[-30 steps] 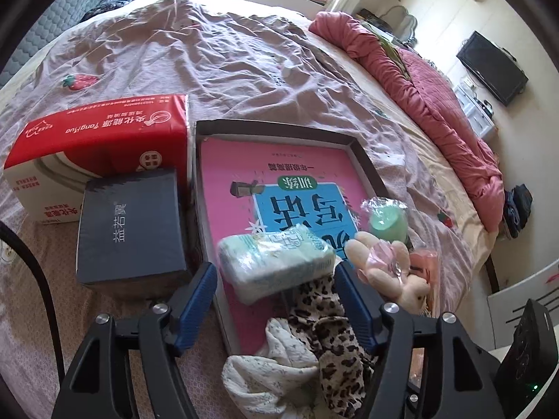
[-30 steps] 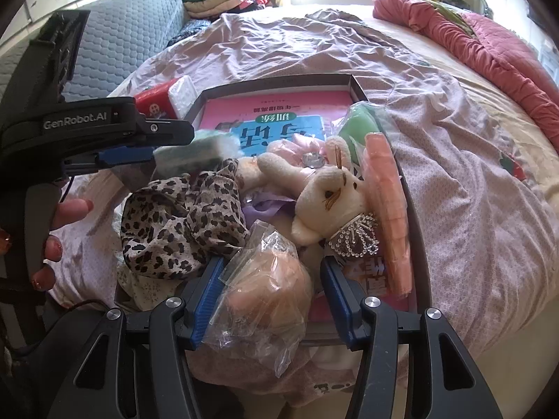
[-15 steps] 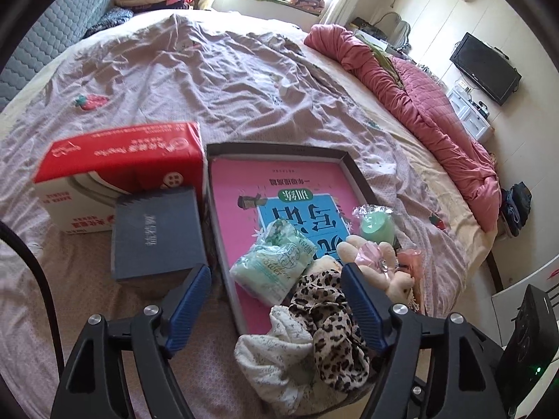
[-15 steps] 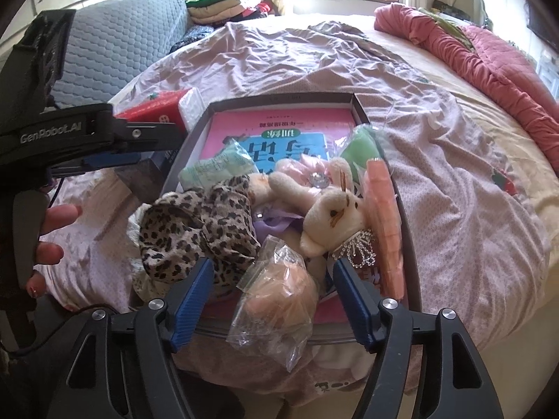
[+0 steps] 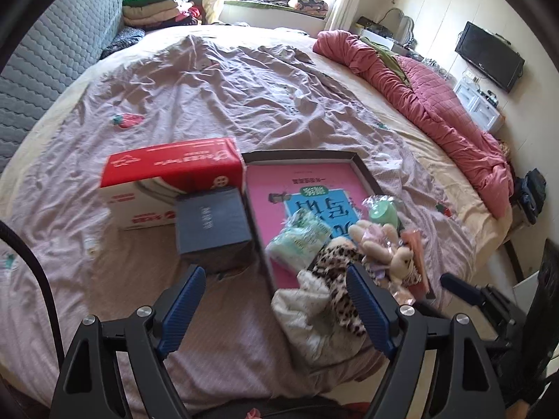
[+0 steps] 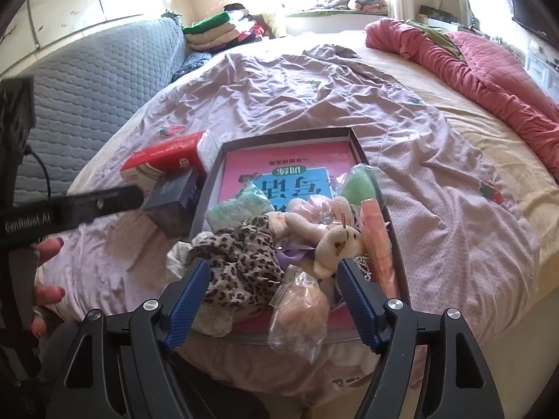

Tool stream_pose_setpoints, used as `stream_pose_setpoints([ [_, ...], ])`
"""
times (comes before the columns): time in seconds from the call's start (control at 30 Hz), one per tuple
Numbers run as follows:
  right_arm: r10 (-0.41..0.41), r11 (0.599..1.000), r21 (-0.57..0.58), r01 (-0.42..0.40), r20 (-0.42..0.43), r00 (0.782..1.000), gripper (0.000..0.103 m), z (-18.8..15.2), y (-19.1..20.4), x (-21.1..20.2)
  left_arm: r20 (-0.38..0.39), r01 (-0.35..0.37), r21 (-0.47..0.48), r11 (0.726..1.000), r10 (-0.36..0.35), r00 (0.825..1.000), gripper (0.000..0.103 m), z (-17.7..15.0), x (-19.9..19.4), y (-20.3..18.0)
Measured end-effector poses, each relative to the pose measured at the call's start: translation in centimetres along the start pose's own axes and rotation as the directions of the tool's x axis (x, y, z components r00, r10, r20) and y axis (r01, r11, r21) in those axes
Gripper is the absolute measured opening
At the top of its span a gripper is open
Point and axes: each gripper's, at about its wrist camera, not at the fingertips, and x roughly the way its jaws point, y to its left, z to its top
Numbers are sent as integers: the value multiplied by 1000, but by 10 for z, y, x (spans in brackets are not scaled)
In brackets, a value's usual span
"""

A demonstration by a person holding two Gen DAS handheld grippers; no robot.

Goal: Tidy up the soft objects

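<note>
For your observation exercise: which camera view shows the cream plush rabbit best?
The right wrist view: the plush rabbit lies close and sharp, face and ear plain. The left wrist view shows the rabbit smaller, at the tray's far side.

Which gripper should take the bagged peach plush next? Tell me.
Right. The right gripper hangs over the bagged peach plush, jaws opening and holding nothing. The left gripper, also opening and empty, frames bedsheet beside the tray.

free: bedsheet beyond | blocked: tray heaped, boxes left
</note>
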Motion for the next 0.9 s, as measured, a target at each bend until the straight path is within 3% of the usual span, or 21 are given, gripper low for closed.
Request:
stream_pose_setpoints([
  [0.6, 22, 999, -46, -17, 107, 994, 81, -2, 37, -57, 60, -107, -13, 994, 107, 992, 83, -42, -71, 15],
  [0.9, 15, 999, -50, -7, 161, 987, 82, -5, 42, -79, 54, -103, -25, 994, 104, 993, 85, -53, -79, 13],
])
